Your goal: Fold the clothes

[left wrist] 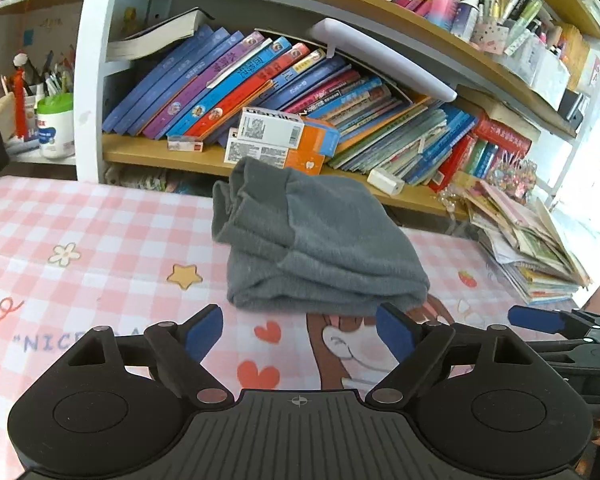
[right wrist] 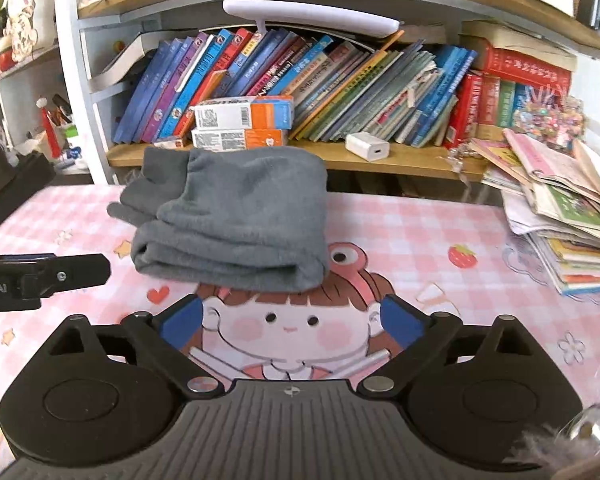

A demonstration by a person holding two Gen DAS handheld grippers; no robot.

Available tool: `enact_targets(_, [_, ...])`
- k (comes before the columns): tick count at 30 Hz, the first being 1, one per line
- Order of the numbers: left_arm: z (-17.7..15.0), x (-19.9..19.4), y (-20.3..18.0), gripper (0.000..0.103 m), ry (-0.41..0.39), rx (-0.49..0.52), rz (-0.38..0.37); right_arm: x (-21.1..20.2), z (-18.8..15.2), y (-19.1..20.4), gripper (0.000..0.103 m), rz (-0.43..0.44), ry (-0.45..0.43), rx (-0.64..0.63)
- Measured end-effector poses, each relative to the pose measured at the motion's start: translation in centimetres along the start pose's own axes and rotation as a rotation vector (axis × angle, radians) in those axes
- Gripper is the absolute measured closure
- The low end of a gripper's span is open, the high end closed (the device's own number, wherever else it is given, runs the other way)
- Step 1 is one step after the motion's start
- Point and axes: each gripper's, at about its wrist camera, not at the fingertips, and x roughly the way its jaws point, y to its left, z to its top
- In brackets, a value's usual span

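Grey garment (left wrist: 316, 240) sits folded into a thick, compact bundle on the table (left wrist: 80, 240), toward the far edge just in front of the bookshelf (left wrist: 148, 152). Soft fleecy fabric, several stacked layers showing along the near edge, top surface smooth. At the far left end, ribbed cuff-like ends bunch up loosely and stick out past the bundle. From the right wrist view the same garment (right wrist: 236, 220) covers the top of the cartoon girl print (right wrist: 288, 328) on the pink checked table cover.

My left gripper (left wrist: 300, 336) is just short of the bundle's near edge, fingers (left wrist: 204, 332) spread apart, holding nothing. My right gripper (right wrist: 292, 320) likewise, fingers (right wrist: 182, 322) wide apart, empty, near the garment but not touching. A pile of magazines (right wrist: 560, 216) lies to the right, well apart from the garment.
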Motion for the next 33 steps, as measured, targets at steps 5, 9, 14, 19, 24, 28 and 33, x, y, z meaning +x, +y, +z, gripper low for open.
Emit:
enact_targets(5, [-1.4, -1.1, -0.8, 0.011, -0.030, 0.032, 0.061, -1.3, -1.7, 0.2, 0.004, -0.036, -0.006, 0.010])
enact_targets(9, [-2.2, -1.4, -1.1, 0.011, -0.019, 0.042, 0.080, -1.8, -2.5, 0.4, 0.003, -0.055, -0.004, 0.006])
enact_targets(14, [-2.8, -1.6, -1.3, 0.007, 0.004, 0.059, 0.100, -2.0, -2.8, 1.0, 0.000, -0.055, -0.001, -0.029])
enact_targets(19, [-2.7, -2.0, -1.1, 0.003, -0.013, 0.040, 0.119, -2.0, -2.9, 1.5, 0.000, -0.057, 0.009, -0.048])
enact_targets(24, [-2.6, -2.1, -1.1, 0.001, -0.007, 0.034, 0.118, -1.9, -2.9, 1.5, 0.000, -0.059, 0.018, -0.046])
enact_targets(28, [-2.7, -2.1, -1.2, 0.001, -0.010, 0.039, 0.124, -1.9, -3.0, 1.4, 0.000, -0.063, 0.020, -0.039])
enact_targets(33, [-2.7, -2.1, -1.2, 0.001, -0.005, 0.036, 0.131, -1.8, -3.0, 1.3, 0.000, -0.067, 0.028, -0.035])
